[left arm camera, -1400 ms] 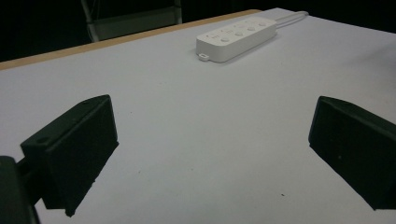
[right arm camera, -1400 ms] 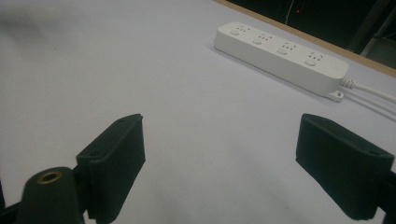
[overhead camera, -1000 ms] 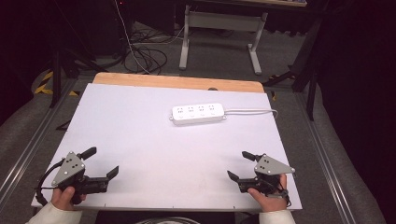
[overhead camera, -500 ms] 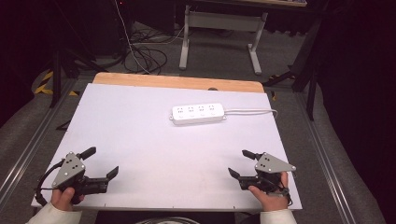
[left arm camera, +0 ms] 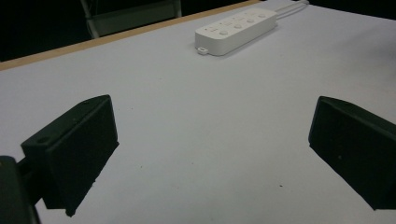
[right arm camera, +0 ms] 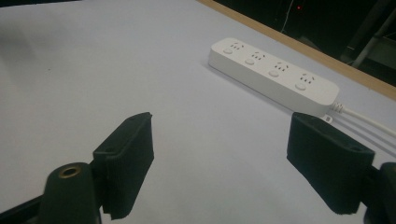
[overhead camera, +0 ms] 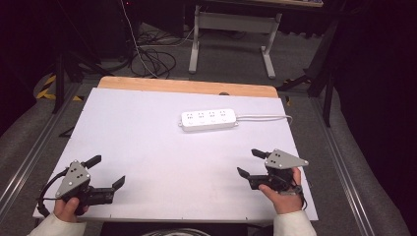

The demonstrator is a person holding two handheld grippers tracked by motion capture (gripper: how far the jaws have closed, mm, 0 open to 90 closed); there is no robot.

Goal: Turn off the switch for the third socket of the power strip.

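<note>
Resting at the near left corner of the white table [overhead camera: 147, 128], the left gripper [overhead camera: 105, 172] is sitting in the person's left hand [overhead camera: 69, 209] with its jaws spread wide and nothing between them. At the near right, the right gripper [overhead camera: 248, 163] is pointing toward the far left in the right hand [overhead camera: 282, 194]; its jaws have just been closing slightly, yet are standing wide apart around nothing. A white power strip [overhead camera: 208, 119] is lying flat at the far centre of the table, well apart from both grippers.
</note>
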